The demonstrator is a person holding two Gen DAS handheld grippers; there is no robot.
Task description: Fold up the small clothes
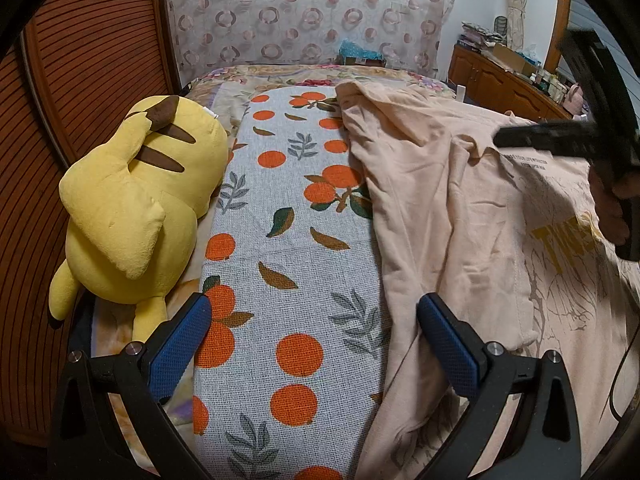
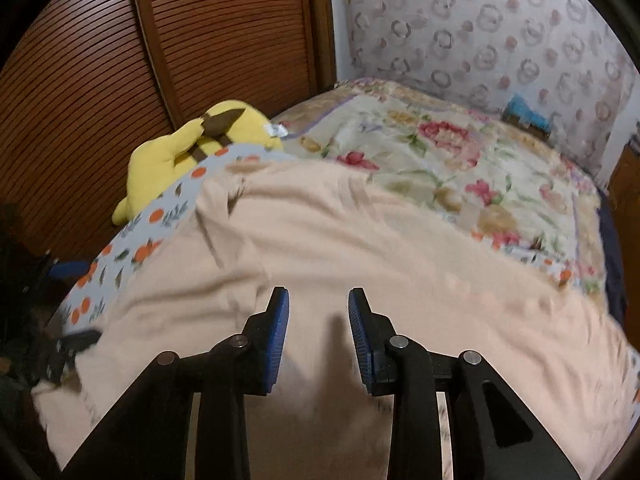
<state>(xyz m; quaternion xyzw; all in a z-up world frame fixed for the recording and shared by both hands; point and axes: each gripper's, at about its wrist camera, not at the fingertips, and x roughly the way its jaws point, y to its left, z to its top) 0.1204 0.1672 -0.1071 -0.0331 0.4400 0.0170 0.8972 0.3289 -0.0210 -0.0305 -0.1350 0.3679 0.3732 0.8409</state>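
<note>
Now your peach shirt [image 2: 328, 240] lies rumpled across the orange-print board [image 1: 280, 240]. Your right claw [image 2: 318, 300] hovers above it, slightly parted, empty; your left claw [image 1: 314, 312] gapes wide, holding nothing.

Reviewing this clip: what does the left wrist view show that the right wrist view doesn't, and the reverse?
Left wrist only: the shirt's yellow print, a wooden dresser, and the left tongs wide open over the orange-print board. Right wrist only: the right tongs slightly open above plain fabric, nothing between them, and far more of the floral bedspread. Both: the peach shirt, the yellow plush, the louvered wardrobe.
</note>
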